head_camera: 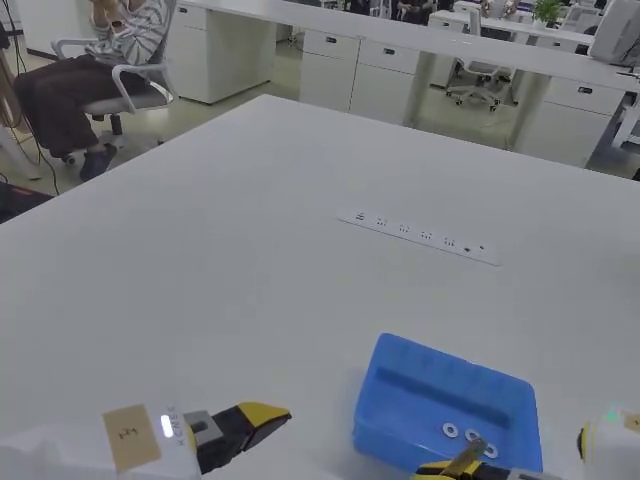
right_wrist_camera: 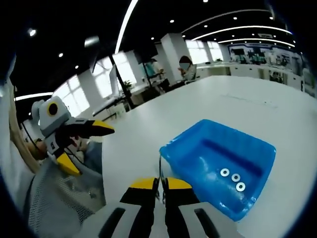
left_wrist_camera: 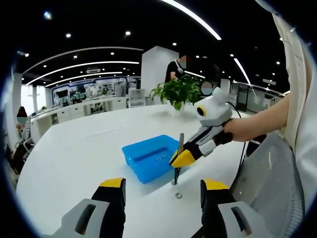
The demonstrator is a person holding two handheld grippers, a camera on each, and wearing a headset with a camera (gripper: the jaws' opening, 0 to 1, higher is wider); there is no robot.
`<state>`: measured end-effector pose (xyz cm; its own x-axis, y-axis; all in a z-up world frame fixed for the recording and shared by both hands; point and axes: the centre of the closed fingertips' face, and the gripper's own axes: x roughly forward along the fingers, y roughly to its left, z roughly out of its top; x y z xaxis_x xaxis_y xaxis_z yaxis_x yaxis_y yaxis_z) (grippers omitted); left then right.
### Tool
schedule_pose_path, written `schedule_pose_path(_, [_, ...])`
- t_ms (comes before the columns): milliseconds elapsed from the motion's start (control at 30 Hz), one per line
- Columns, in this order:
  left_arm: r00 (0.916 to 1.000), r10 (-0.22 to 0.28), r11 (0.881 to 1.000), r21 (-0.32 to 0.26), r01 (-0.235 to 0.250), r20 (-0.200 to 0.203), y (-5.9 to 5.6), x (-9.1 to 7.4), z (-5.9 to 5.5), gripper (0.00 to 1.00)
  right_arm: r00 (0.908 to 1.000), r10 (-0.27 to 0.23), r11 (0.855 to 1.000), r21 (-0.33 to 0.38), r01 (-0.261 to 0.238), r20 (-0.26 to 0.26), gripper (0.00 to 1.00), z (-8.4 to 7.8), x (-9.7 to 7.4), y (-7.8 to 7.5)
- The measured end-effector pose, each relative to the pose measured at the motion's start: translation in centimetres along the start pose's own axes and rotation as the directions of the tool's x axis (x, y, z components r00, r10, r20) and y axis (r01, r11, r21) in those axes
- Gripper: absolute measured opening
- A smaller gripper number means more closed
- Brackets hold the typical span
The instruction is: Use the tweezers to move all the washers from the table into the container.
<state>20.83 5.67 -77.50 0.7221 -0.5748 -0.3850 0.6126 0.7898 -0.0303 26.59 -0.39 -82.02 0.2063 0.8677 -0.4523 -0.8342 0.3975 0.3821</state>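
Beyond the container [head_camera: 400, 378], a socket strip [head_camera: 418, 237] lies on the table [head_camera: 200, 260].

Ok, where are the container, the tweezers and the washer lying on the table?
container [head_camera: 410, 400], head view, bare floor.
tweezers [left_wrist_camera: 176, 174], left gripper view, lower end near the tips.
washer [left_wrist_camera: 178, 195], left gripper view, its ring.

Blue container [right_wrist_camera: 178, 151]: one. Washers [right_wrist_camera: 236, 177] inside the container: three, in a short row. Loose washer [left_wrist_camera: 178, 195] outside the container, near it: one. Tweezers [left_wrist_camera: 181, 143]: one pair.
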Motion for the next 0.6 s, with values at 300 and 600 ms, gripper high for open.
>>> schedule_pose_path(300, [1.0000,-0.003,1.000,0.002,0.003,-0.002,0.1,0.0,-0.1,0.60,0.9961,0.038,0.992,0.117,-0.047,0.080,0.03,1.8,-1.6,0.2])
schedule_pose_path(600, [1.0000,-0.006,1.000,0.005,0.006,-0.005,0.0,0.0,-0.2,0.60,0.9902,0.085,0.992,0.087,-0.095,0.110,0.03,3.2,-2.2,0.9])
